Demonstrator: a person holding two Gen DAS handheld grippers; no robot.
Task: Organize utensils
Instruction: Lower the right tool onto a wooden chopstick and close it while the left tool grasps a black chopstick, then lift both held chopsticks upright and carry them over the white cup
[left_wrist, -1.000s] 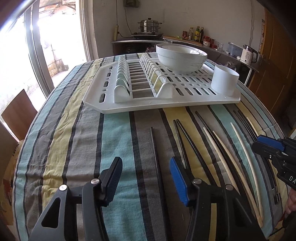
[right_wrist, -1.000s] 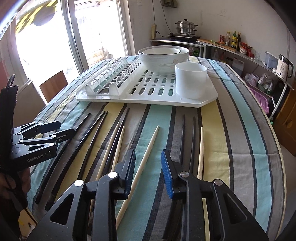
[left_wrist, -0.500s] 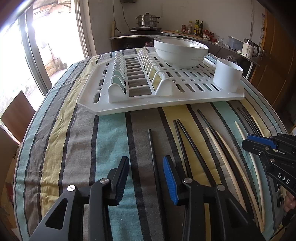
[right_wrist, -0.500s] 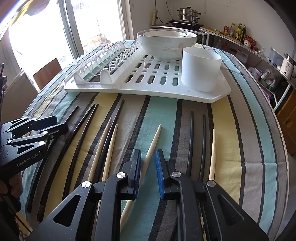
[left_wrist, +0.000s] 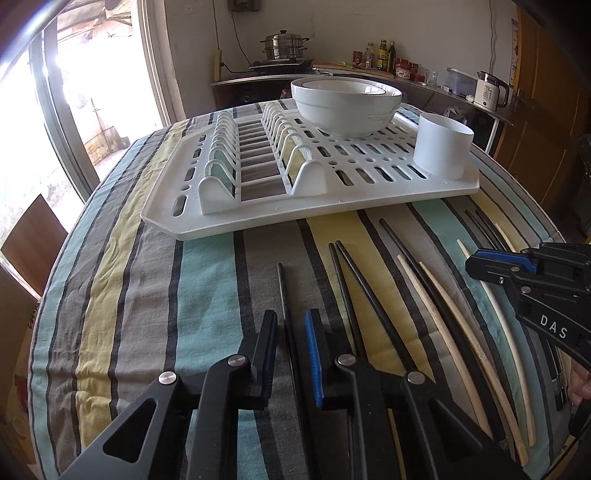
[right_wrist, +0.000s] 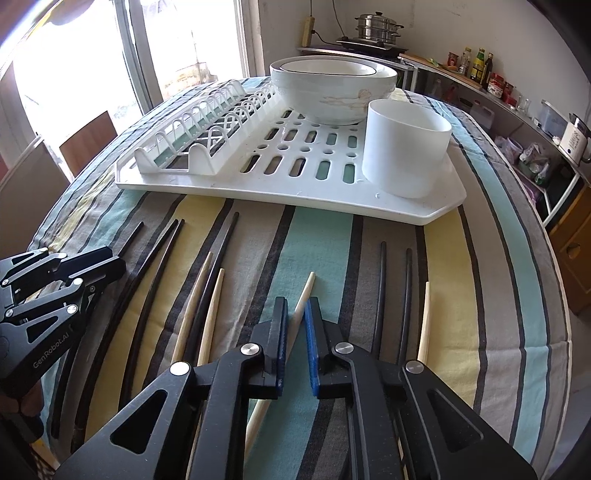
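Note:
Several black and pale wooden chopsticks lie side by side on the striped tablecloth in front of a white dish rack (left_wrist: 258, 218). My left gripper (left_wrist: 291, 325) is low over a lone black chopstick (left_wrist: 282, 291); its jaws straddle it with a narrow gap on each side. My right gripper (right_wrist: 294, 321) straddles a wooden chopstick (right_wrist: 304, 295) with the jaws nearly closed and small gaps still showing. A white utensil cup (right_wrist: 404, 155) stands on the rack's right corner and also shows in the left wrist view (left_wrist: 441, 147).
Stacked white bowls (left_wrist: 345, 103) sit at the back of the rack. The round table's edge curves close on both sides. A wooden chair (left_wrist: 33, 247) stands at the left by the window. A kitchen counter (right_wrist: 517, 110) runs behind on the right.
Both grippers have moved forward and down over the chopsticks, and both pairs of jaws have narrowed around one chopstick each.

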